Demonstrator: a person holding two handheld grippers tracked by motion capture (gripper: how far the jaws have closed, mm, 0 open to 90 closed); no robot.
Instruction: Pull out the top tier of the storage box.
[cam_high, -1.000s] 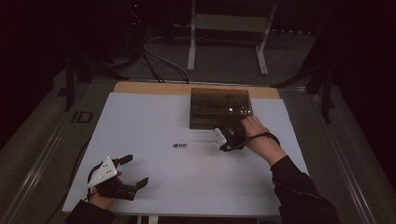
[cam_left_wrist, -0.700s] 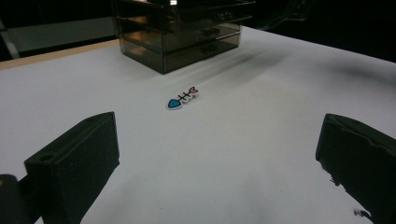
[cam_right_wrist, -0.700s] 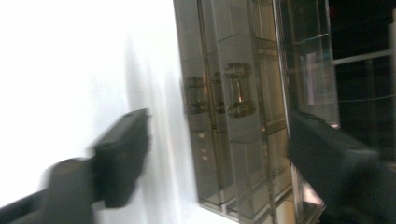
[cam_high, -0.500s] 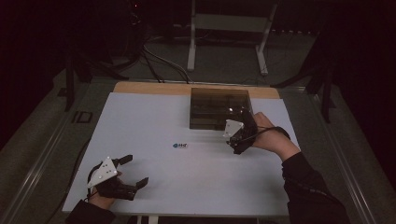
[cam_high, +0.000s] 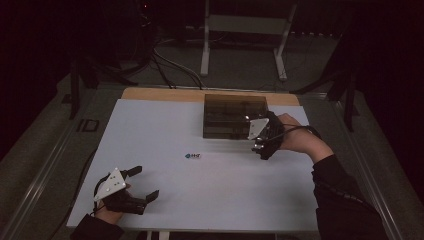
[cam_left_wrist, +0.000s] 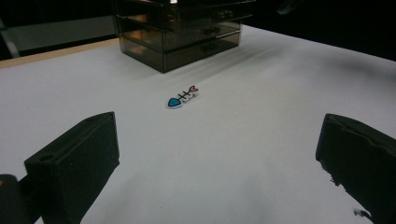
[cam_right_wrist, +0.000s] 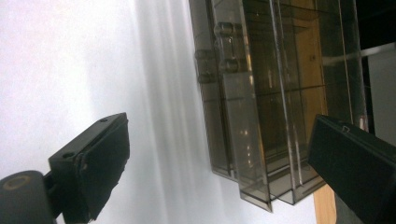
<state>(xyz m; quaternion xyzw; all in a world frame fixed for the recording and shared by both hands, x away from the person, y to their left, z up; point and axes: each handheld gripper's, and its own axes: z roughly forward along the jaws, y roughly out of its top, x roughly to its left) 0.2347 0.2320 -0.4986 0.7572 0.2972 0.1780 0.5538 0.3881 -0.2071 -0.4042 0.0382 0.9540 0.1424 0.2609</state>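
In the high view, a smoky transparent plastic drawer box (cam_high: 234, 116) is seen standing at the far middle of the white table (cam_high: 165, 125). The right tool (cam_high: 263, 148) is held at the box's front right corner, just beside it; its jaws have just been opening, and nothing is seen between them. A small fishbone-shaped sticker with a blue head and red tail (cam_high: 193, 156) is seen lying flat near the table's middle, well apart from both tools. The left tool (cam_high: 144, 183) is held low at the near left edge, its jaws spread wide and empty.

In the left gripper view, the two black jaws are seen far apart, released, with bare table between them; the sticker (cam_left_wrist: 182, 96) lies ahead, and the drawer box (cam_left_wrist: 182, 32) stands beyond it.

In the right gripper view, the jaws are seen released and wide apart, with the drawer box (cam_right_wrist: 261, 102) ahead; one drawer is seen standing slightly out from the others.
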